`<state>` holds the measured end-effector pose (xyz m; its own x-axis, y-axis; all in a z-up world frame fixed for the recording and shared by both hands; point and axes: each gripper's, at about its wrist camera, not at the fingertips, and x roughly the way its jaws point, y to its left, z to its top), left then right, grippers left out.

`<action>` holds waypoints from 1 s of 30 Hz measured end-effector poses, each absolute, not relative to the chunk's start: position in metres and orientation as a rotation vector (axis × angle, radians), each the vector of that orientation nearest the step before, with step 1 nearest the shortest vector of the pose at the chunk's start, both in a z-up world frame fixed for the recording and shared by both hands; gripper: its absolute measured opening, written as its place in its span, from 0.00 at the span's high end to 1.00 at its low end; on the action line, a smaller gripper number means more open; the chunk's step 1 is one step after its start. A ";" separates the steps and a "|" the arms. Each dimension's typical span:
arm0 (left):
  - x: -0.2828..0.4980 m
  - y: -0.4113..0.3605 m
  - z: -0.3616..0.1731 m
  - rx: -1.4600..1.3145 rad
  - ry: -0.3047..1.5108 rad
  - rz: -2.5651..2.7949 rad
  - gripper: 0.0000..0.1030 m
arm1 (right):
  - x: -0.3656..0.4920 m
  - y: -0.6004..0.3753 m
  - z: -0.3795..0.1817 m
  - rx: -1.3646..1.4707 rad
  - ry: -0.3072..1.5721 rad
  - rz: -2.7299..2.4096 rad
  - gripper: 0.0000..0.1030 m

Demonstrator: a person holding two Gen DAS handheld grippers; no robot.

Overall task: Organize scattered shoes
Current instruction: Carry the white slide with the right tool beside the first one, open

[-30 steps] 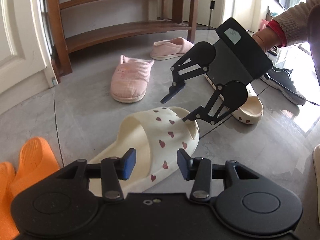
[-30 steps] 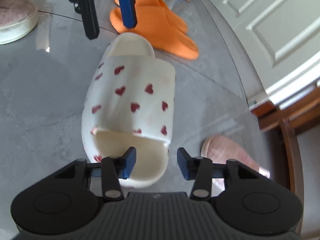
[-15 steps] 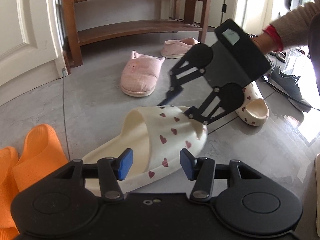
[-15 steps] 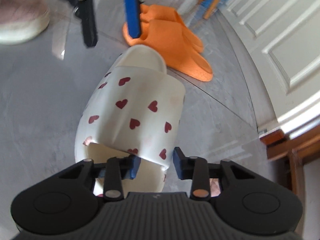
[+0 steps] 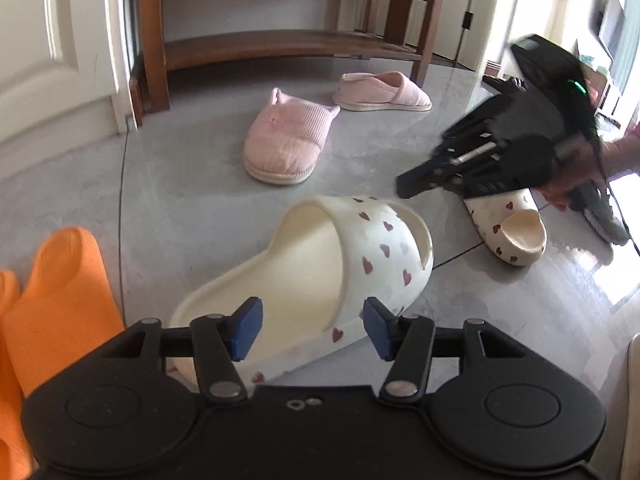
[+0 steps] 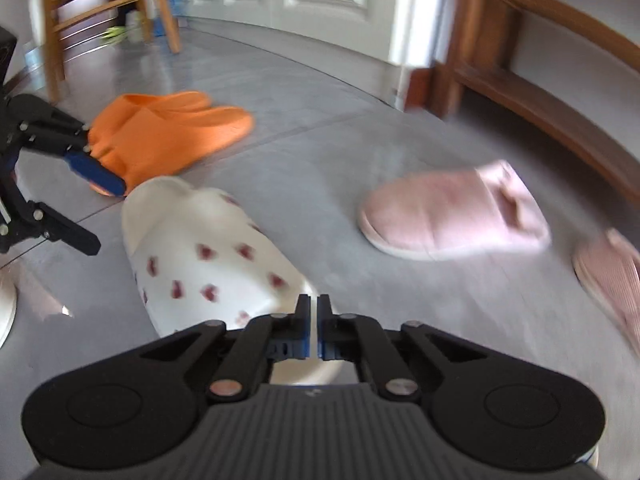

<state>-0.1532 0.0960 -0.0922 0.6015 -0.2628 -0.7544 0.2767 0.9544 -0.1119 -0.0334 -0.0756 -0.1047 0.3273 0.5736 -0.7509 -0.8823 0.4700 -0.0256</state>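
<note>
Where the task's slipper lies: the near heart slipper point(image 5: 320, 264) sits on the grey floor point(image 5: 180, 200), tipped onto one edge, right in front of the left gripper point(image 5: 312, 328).
Left gripper: jaws opening; the slipper's heel end shows in the gap between the blue pads point(image 5: 244, 328), but neither pad presses on it. Released.
Right gripper: the right gripper point(image 5: 404, 190) is clenched, pads nearly together. It hovers at 1 o'clock from the left tool, with its tip just above the slipper's strap.
Right gripper load: apparently nothing is held. Motion blur hides the tip, so a pinch on the strap edge cannot be ruled out.
Matching slipper: the second heart slipper point(image 5: 508, 228) lies at 2 o'clock, partly under the right tool.
Pink slippers: one pink slipper point(image 5: 286, 144) lies at 12 o'clock, and the other pink slipper point(image 5: 382, 92) lies beyond it, near the wooden rack point(image 5: 288, 44).
Orange slippers: the orange pair point(image 5: 60, 300) lies at 9 o'clock, side by side.
Risk, tipping: the slipper rests on a narrow edge. A nudge from either tool would probably roll it flat or skid it across the smooth floor.
Risk, grip: soft foam closed on off-centre may squeeze out of the pads.
Risk, collision: both tools work over one slipper, so the linkages could knock together.
Risk, pairing: carrying this slipper off alone leaves its mate stranded.
</note>
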 end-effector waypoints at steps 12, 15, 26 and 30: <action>-0.163 0.098 -0.093 -0.006 0.874 -0.296 0.46 | -0.069 -0.063 -0.118 -0.984 0.461 1.154 0.69; -0.164 0.098 -0.093 -0.012 0.877 -0.292 0.46 | -0.078 -0.063 -0.129 -1.130 0.299 1.273 0.38; -0.176 0.103 -0.096 -0.031 0.901 -0.260 0.46 | -0.060 -0.044 -0.139 -1.215 0.119 1.502 0.56; -0.177 0.104 -0.099 -0.036 0.914 -0.245 0.46 | -0.062 -0.031 -0.134 -1.125 0.186 1.503 0.70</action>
